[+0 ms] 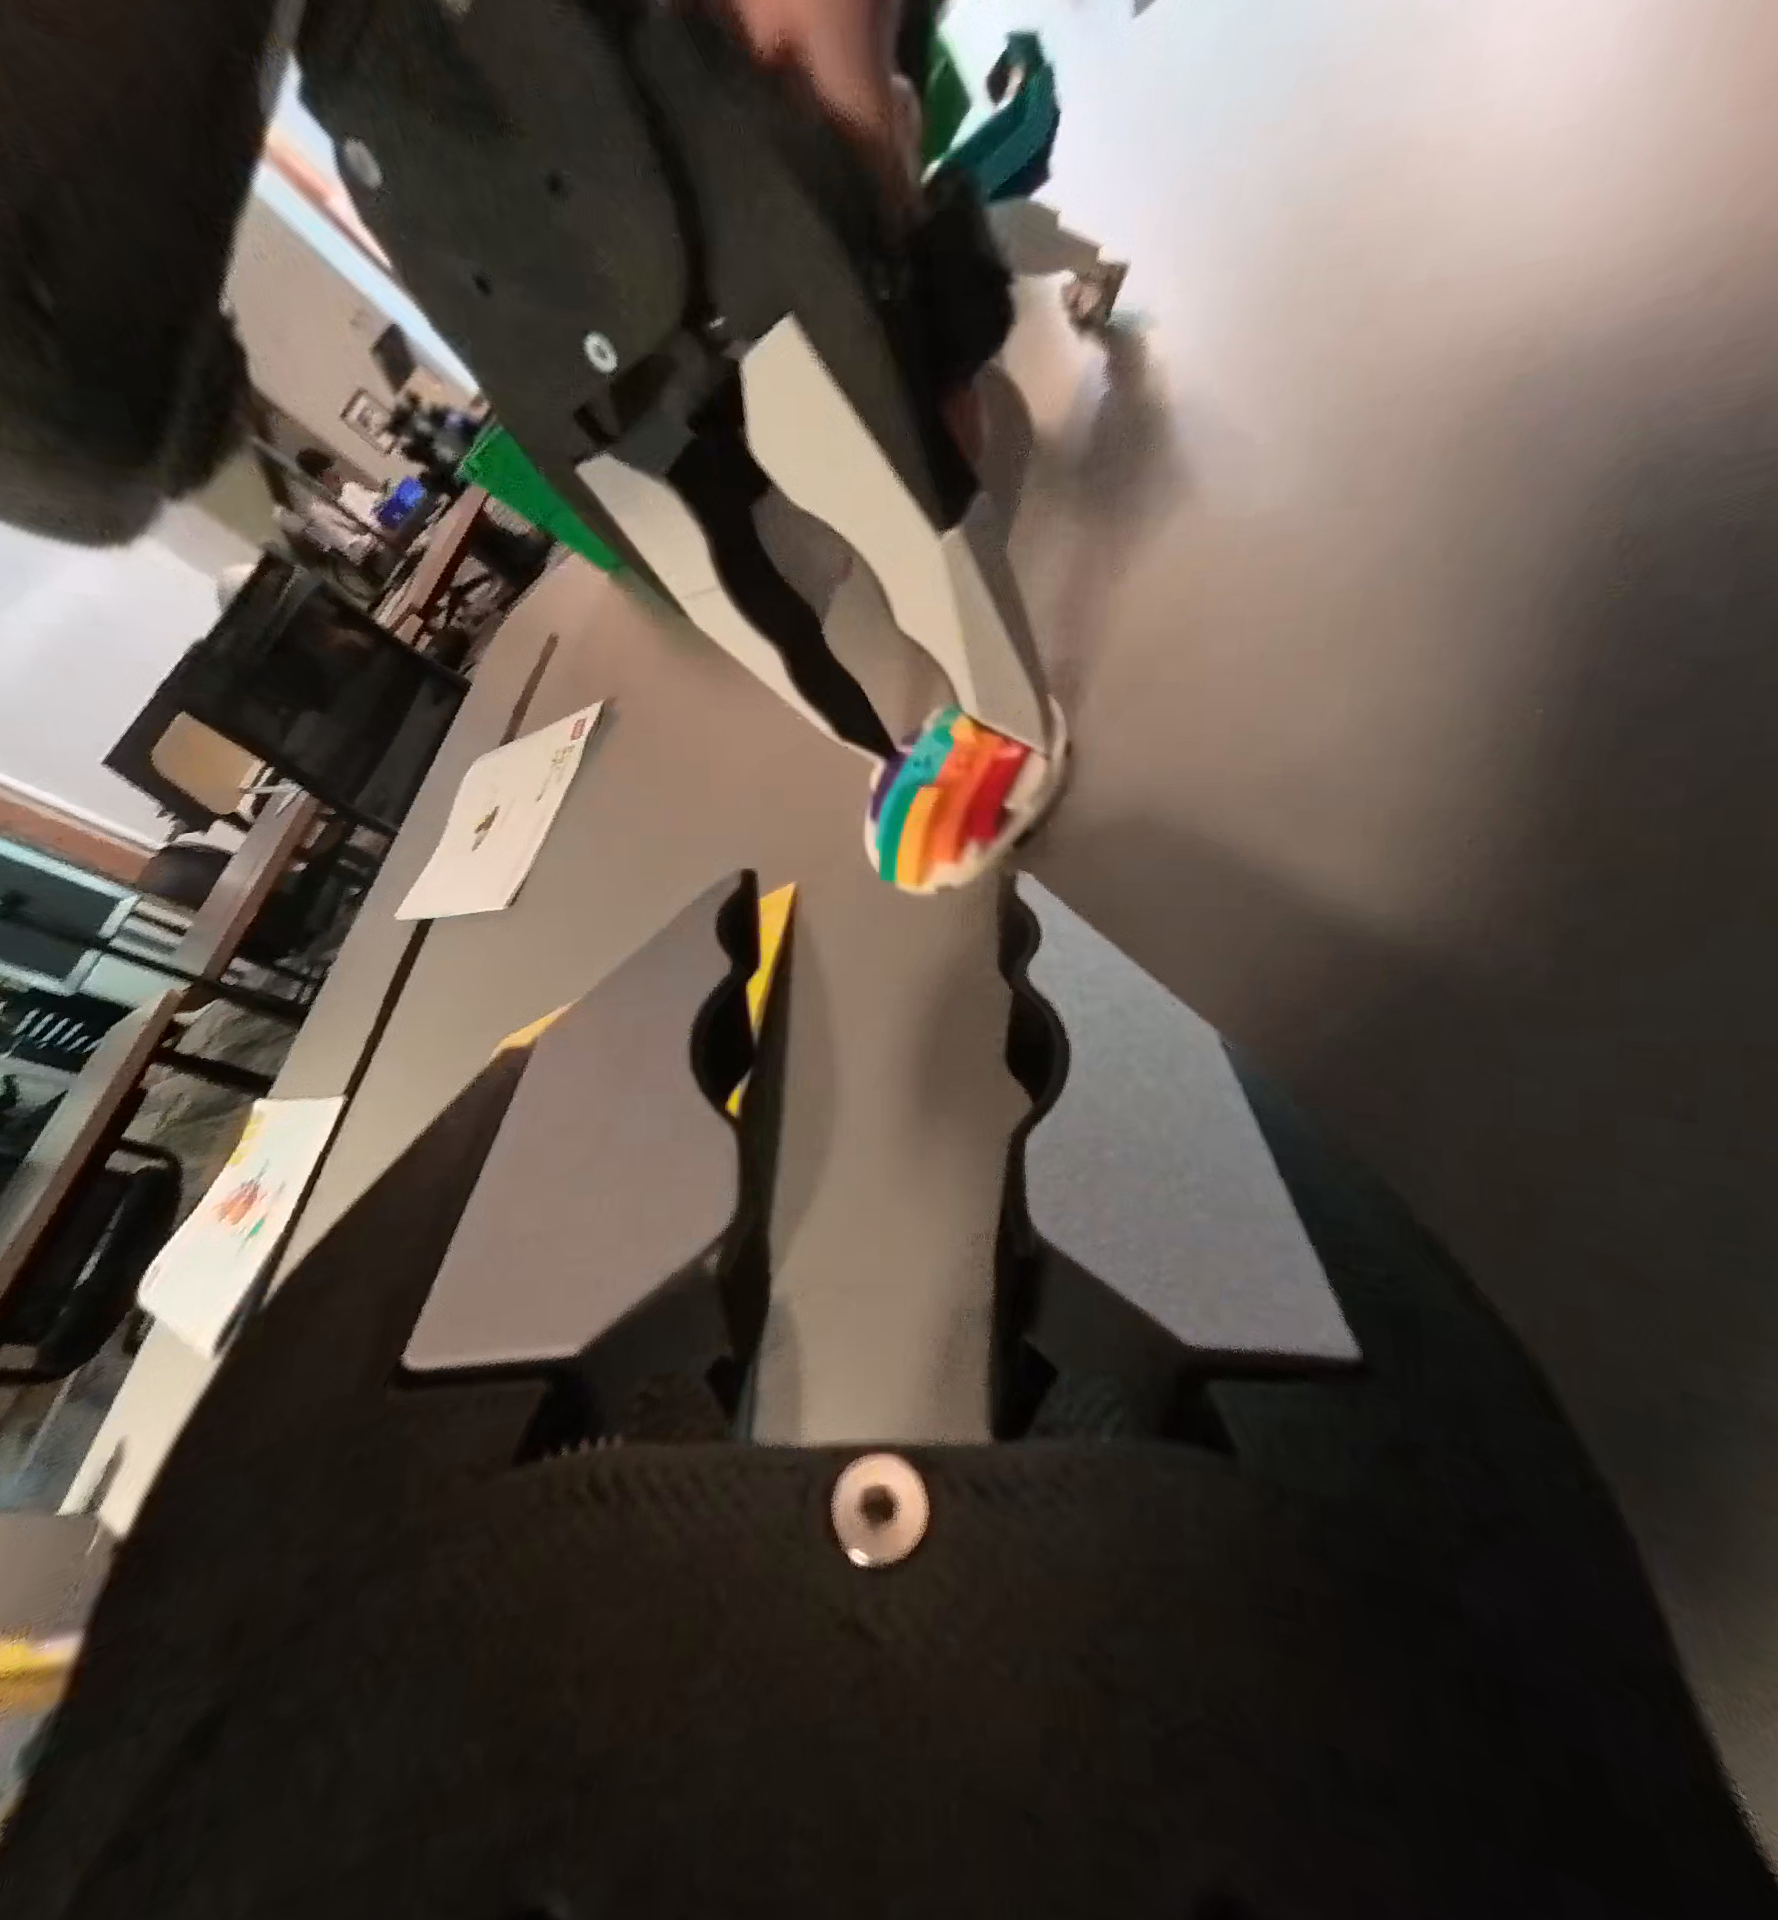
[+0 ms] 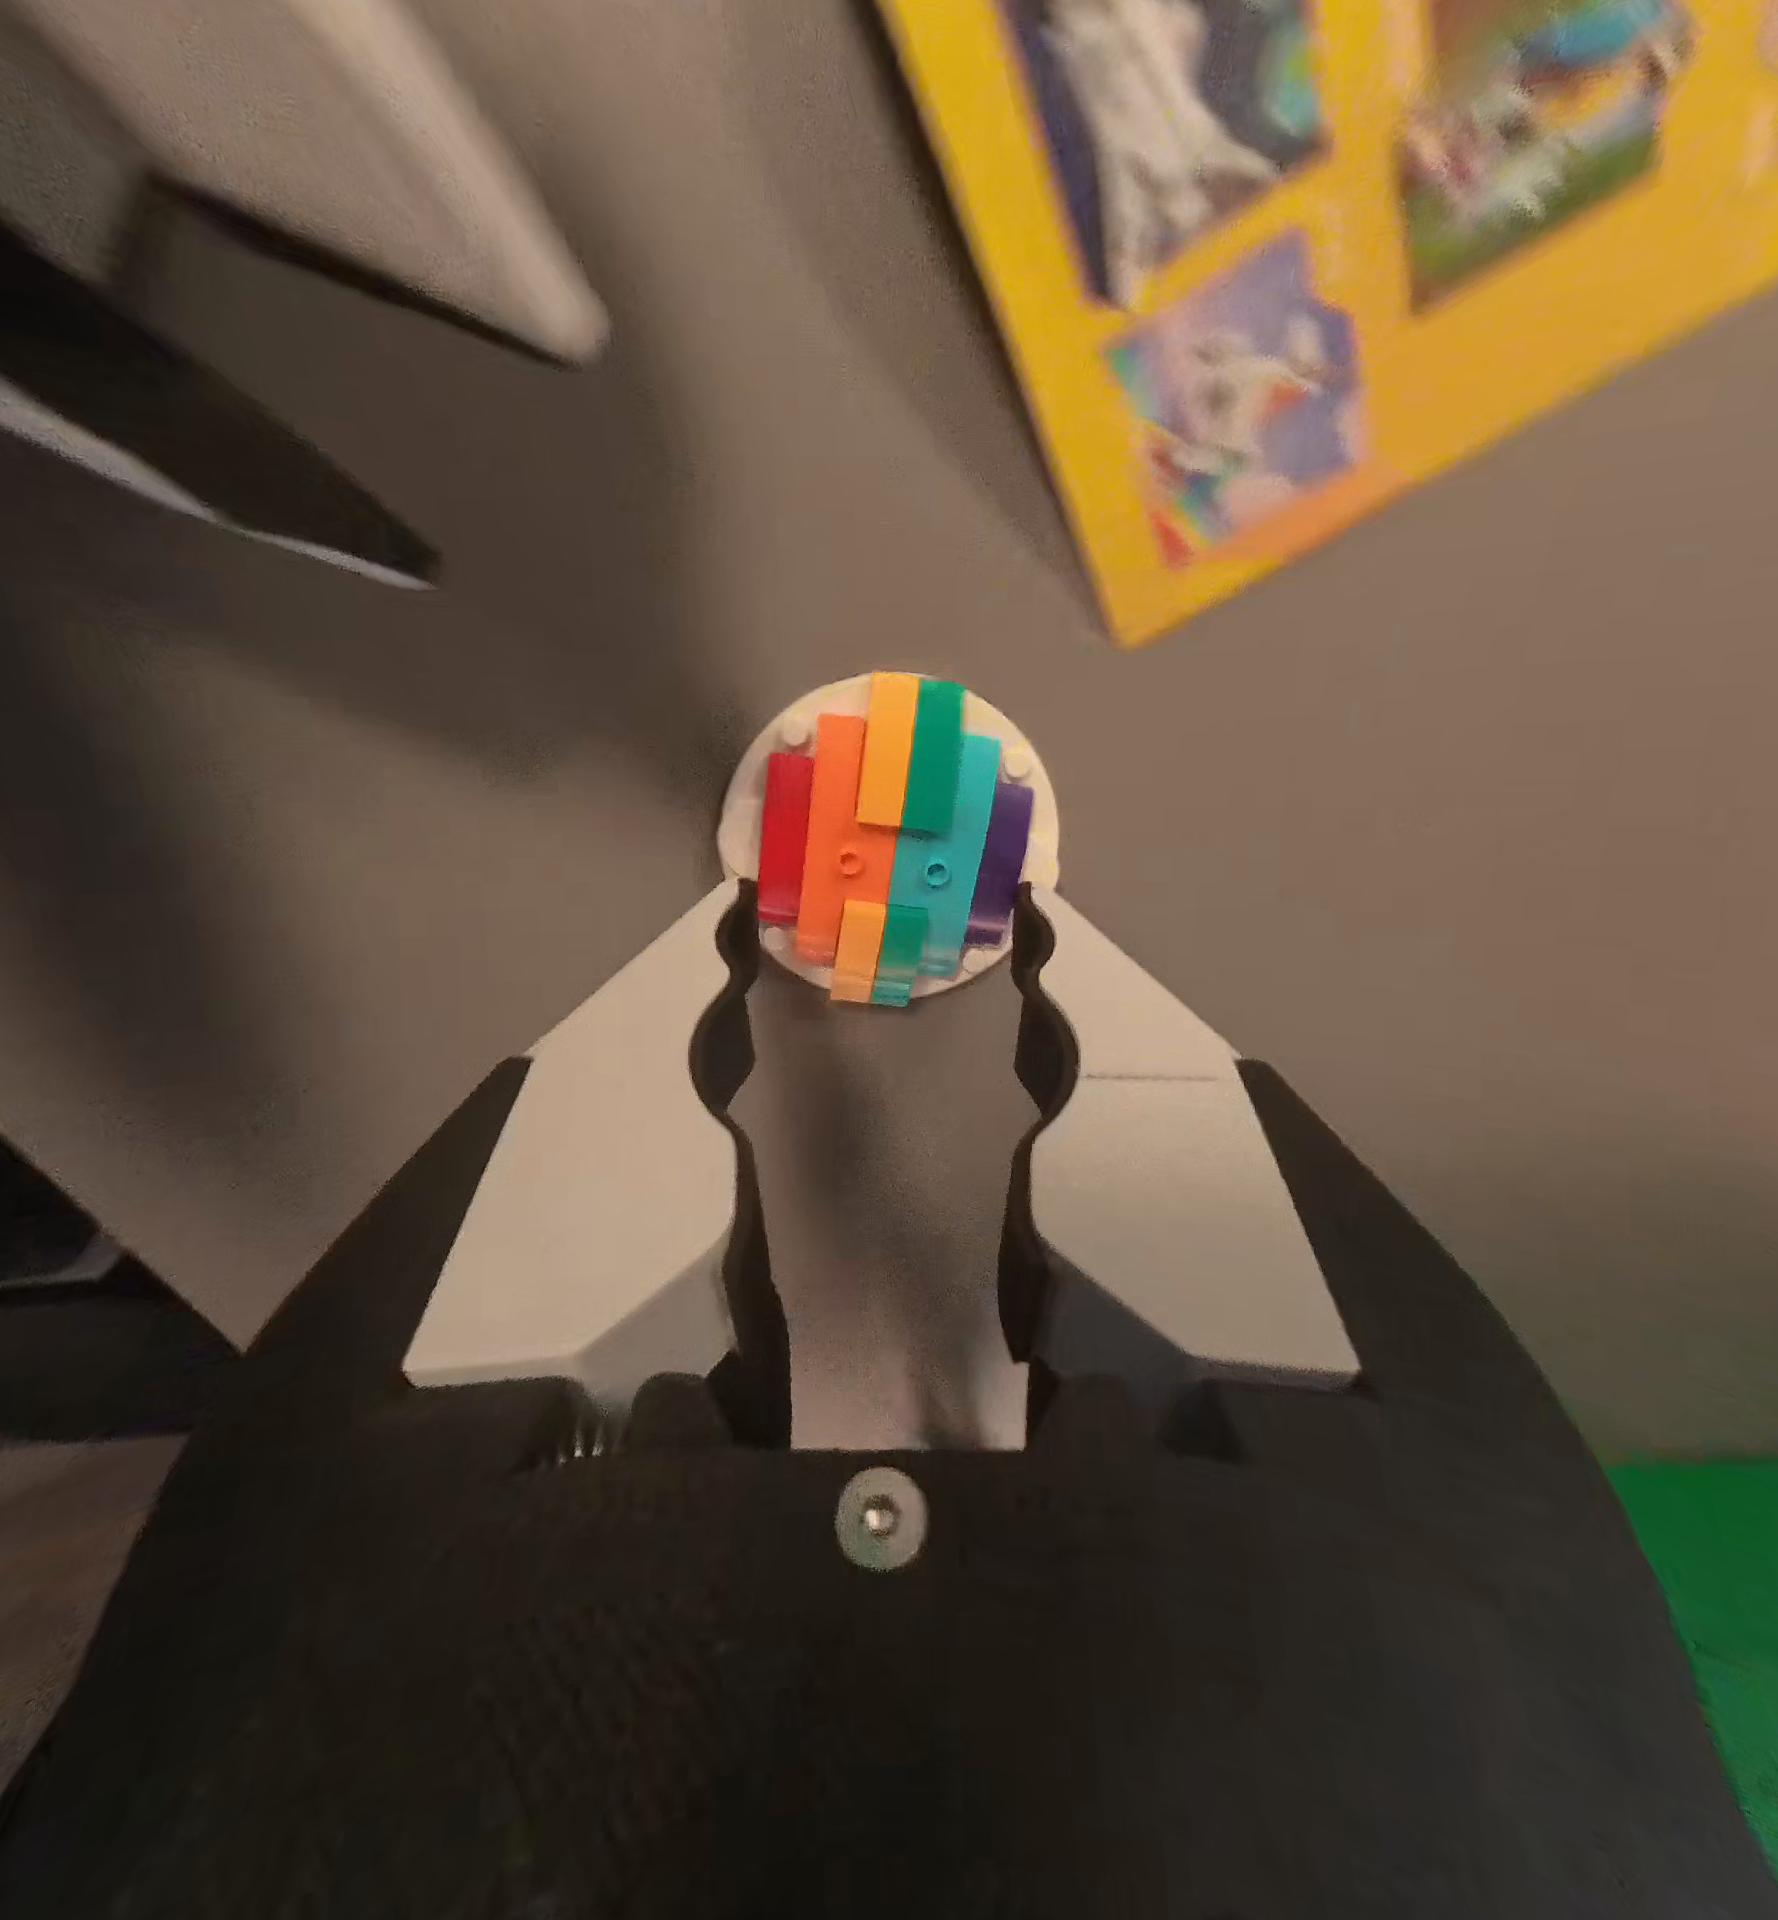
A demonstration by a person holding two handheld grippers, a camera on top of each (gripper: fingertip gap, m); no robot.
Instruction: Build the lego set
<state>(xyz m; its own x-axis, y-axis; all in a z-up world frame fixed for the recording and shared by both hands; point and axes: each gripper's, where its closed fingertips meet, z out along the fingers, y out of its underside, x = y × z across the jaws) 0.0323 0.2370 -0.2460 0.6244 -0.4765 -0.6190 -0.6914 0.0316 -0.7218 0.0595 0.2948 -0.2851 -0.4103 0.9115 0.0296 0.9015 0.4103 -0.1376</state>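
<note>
A round white Lego plate with rainbow tiles in red, orange, yellow, green, teal and purple is pinched at its lower edge between the tips of my right gripper. It is held above the grey table. In the left wrist view the rainbow plate hangs from the right gripper, which reaches down from the top. My left gripper is open and empty, with its tips just short of the plate. In the right wrist view the left gripper shows blurred at the upper left.
A yellow Lego box lies on the table beyond the plate. A green baseplate sits at the lower right. Two instruction booklets lie near the table's edge, with chairs and room furniture beyond. There is about 9 centimeters between the tips of the two grippers. Measured from the fingertips, the green baseplate is 30 centimeters or so from the right gripper and 40 centimeters from the left.
</note>
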